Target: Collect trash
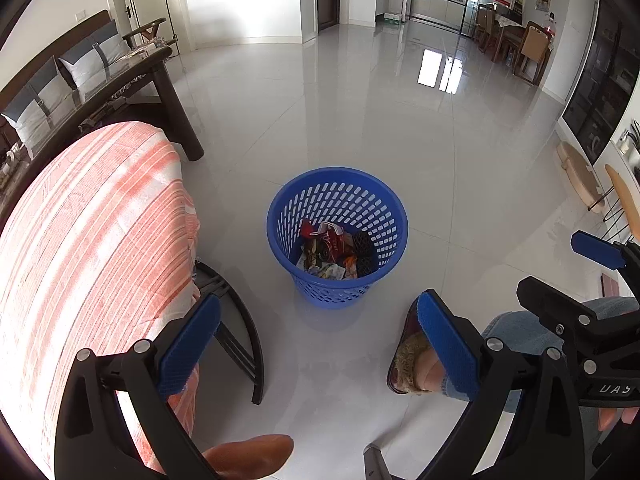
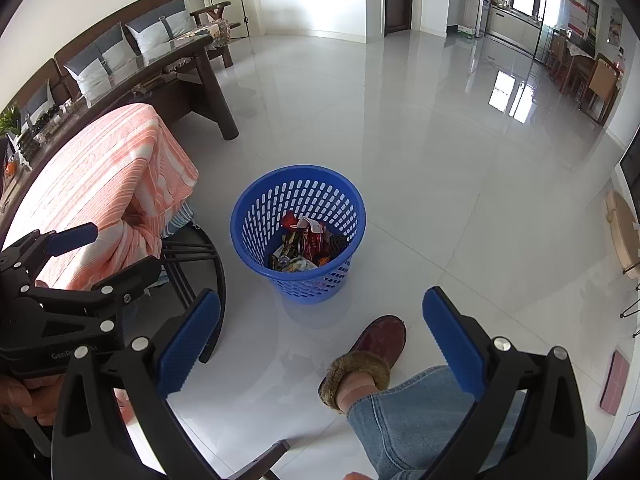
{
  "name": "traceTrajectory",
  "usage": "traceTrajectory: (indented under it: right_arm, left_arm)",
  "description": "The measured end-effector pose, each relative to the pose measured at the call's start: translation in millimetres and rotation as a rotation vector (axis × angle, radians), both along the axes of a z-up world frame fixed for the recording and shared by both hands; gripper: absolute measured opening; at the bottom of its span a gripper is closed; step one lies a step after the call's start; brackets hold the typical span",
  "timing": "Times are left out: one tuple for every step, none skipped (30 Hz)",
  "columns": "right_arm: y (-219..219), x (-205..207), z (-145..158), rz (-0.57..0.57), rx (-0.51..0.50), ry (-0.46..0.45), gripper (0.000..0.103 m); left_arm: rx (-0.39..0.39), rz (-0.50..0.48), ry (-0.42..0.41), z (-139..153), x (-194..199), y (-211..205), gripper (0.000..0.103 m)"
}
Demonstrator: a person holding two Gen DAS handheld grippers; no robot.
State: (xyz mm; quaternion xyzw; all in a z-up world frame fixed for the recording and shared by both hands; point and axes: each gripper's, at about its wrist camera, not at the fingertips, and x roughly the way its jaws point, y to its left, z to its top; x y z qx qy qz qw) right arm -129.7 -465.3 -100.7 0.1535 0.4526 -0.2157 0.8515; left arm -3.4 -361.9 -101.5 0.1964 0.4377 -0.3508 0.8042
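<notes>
A blue perforated plastic basket (image 1: 337, 236) (image 2: 298, 232) stands on the white tiled floor. Crumpled wrappers and other trash (image 1: 334, 252) (image 2: 308, 248) lie at its bottom. My left gripper (image 1: 318, 344) hangs open above the floor, short of the basket, with nothing between its blue pads. My right gripper (image 2: 320, 340) is open too and holds nothing; it hovers near the basket above a person's slippered foot (image 2: 366, 354). Each gripper shows at the edge of the other's view: the right one (image 1: 592, 276) on the right, the left one (image 2: 76, 264) on the left.
A small table under an orange striped cloth (image 1: 92, 240) (image 2: 104, 184) stands left of the basket, on dark curved legs (image 1: 240, 336). Behind it are a dark coffee table (image 2: 188, 76) and a wooden sofa with cushions (image 1: 60, 76). A jeans leg (image 2: 420, 412) is at the bottom.
</notes>
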Motion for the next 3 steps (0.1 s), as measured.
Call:
traceTrajectory:
  right_arm:
    - [-0.6,-0.2,-0.2,-0.002,0.001,0.002,0.098]
    - [-1.3,-0.8,-0.3,-0.003,0.001,0.003,0.098]
    - [-2.0,-0.7,-0.7,-0.004,0.001,0.005,0.098]
  left_arm:
    - [-0.002,0.002,0.008,0.4,1.1,-0.4,0.098]
    - [-0.006,0.005,0.016,0.8,2.2,1.1,0.098]
    - [-0.01,0.008,0.021,1.5,3.4,2.6,0.098]
